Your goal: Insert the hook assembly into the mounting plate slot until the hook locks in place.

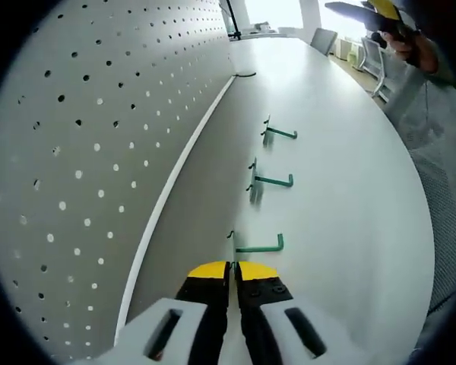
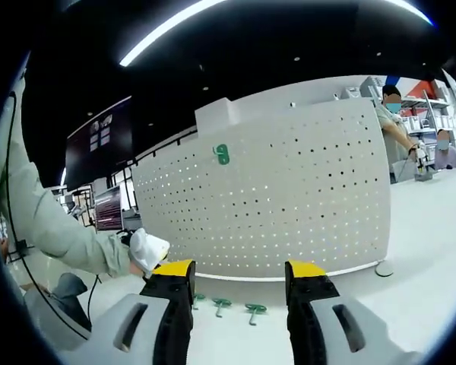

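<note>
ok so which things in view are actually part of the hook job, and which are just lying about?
Job:
- three green hooks on the table
- white pegboard
- green hook already on the pegboard
- left gripper, shut
- right gripper, open

Lying about:
- black cable
- office chairs
- wall screen

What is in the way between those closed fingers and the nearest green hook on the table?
Nothing visible. The left gripper points straight at the nearest green hook, with only bare white table between them.
</note>
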`<state>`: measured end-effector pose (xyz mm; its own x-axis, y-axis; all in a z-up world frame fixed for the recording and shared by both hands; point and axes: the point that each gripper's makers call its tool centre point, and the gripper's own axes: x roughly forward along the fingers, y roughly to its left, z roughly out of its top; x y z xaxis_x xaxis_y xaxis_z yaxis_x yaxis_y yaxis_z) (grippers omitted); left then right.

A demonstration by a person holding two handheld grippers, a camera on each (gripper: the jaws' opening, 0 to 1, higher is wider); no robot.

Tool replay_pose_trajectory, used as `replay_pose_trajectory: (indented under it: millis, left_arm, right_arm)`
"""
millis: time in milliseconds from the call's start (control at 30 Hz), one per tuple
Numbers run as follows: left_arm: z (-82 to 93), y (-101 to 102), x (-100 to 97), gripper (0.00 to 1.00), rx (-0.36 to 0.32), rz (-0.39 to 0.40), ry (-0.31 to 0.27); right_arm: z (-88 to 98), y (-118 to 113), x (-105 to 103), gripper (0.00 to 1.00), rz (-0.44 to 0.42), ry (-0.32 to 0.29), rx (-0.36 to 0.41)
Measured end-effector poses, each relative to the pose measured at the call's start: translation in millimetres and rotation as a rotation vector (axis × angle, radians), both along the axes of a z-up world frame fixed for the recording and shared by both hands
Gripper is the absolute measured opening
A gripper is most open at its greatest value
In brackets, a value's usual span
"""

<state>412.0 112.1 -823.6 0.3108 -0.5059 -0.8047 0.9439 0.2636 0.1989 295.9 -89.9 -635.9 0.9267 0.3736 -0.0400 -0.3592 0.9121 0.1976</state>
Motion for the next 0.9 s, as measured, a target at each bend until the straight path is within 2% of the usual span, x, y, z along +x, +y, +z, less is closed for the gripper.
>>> replay_pose_trajectory:
  millis: [333,533,700,900]
  left_arm:
    - [1.0,-1.5,1.3,0.04,-0.004,0.011,-0.026]
    - [5.4,-2.3,0.2,0.03,-0.016,0.016,-0.077]
    - [12.2,-4.5,4.8,0.03,-0.069,0.076,-0.077]
    - [27.3,-5.7,9.7,0.03,-0.14,0.141,-0.106]
  right_arm:
    - [-1.9,0.1,0.0,0.45,0.0,0.006,-0.008]
    - [-2.5,1.2,-0.1,0.45,0.004,0.007,-0.013]
    - [-2.3,1.5,-0.1,0.44,0.005,0.004,-0.018]
    - [-1.9,3.5,-0.8,0.44,0.011,-0.002,-0.034]
